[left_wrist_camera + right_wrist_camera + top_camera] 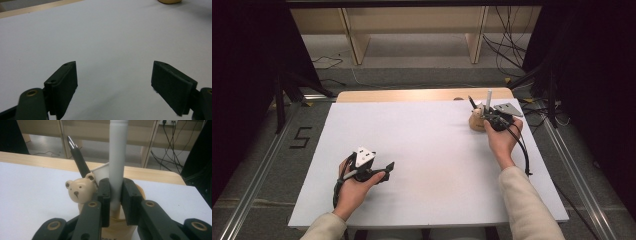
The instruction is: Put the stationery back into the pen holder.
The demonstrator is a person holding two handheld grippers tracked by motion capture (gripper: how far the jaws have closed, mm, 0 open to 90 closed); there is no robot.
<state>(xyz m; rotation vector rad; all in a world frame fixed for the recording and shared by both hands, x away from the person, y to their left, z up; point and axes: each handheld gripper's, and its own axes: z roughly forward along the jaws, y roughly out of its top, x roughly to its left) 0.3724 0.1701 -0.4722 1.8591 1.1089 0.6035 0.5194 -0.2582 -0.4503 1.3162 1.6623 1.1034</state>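
White bench [427, 165], wood strip along its far edge, dark drapes either side. Right tool [115, 195] is clenched on an upright grey pen [116, 165] at the far right corner, the pen's lower end in a tan bear holder [80, 191]. Black pen [78, 157] leans in the same holder. Left tool [113, 85] sits near the front left edge, jaws spread wide, nothing between them, just above bare bench.
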